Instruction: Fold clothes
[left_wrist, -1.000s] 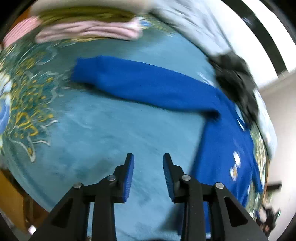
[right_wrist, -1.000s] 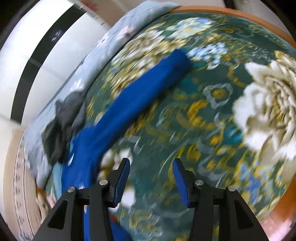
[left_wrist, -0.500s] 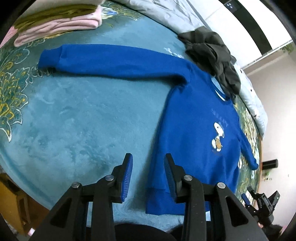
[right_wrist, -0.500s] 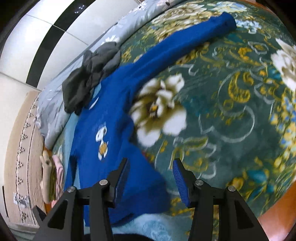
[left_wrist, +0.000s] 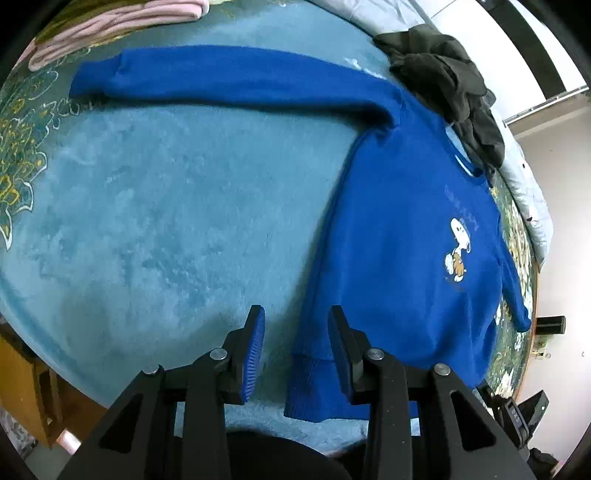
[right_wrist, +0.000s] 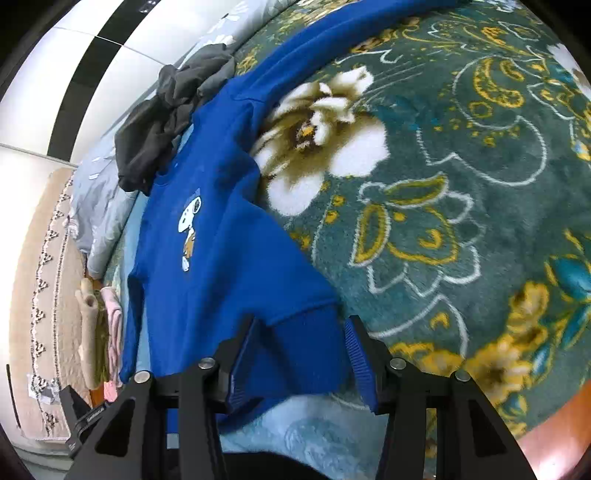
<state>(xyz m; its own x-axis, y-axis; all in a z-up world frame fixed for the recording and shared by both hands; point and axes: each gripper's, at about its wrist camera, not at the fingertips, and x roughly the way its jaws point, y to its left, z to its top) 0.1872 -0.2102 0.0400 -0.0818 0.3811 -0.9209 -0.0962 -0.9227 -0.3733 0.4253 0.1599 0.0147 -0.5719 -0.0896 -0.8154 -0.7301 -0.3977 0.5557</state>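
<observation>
A blue sweatshirt (left_wrist: 399, 236) with a cartoon dog print lies flat on a bed, sleeves spread out; it also shows in the right wrist view (right_wrist: 221, 236). My left gripper (left_wrist: 295, 325) is open above the sweatshirt's hem corner on the left side of its body. My right gripper (right_wrist: 301, 332) is open over the other hem corner, whose ribbed band lies between the fingers; whether they touch it I cannot tell.
The bed has a teal blanket (left_wrist: 147, 206) with flower patterns (right_wrist: 461, 184). A dark grey garment (left_wrist: 447, 81) lies crumpled by the collar. Folded pink and olive clothes (left_wrist: 110, 22) sit at the far left. A grey quilt (right_wrist: 99, 199) runs along the wall.
Both grippers have swung back from the sleeves toward the sweatshirt's hem and now sit over its two bottom corners. Both stay open.
</observation>
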